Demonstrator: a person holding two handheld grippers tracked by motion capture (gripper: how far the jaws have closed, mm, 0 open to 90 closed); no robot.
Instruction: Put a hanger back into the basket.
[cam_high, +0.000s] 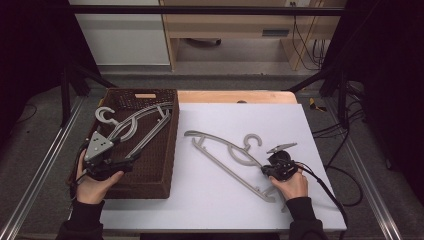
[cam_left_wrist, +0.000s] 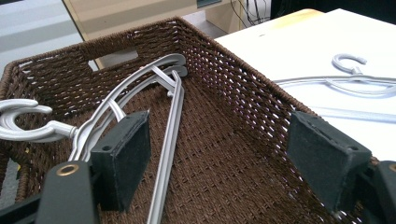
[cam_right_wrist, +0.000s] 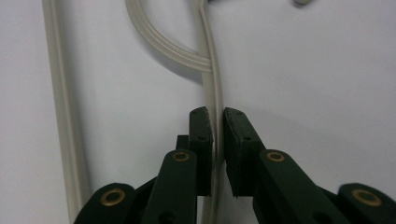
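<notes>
Hanger (cam_right_wrist: 214, 88) arm between right fingers (cam_right_wrist: 201, 135) – pinched

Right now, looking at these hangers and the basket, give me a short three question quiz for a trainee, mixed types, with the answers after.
1. True or false: the right tool is shut on the hanger on the mat.
2. Where does the other hanger lie? A: in the basket; B: on the floor; C: hung on the top bar.
3. Fill in: the left tool hovers over the basket with its jaws ____.

Key:
1. True; its pads pinch the hanger's thin arm.
2. A.
3. Open, holding nothing.
</notes>
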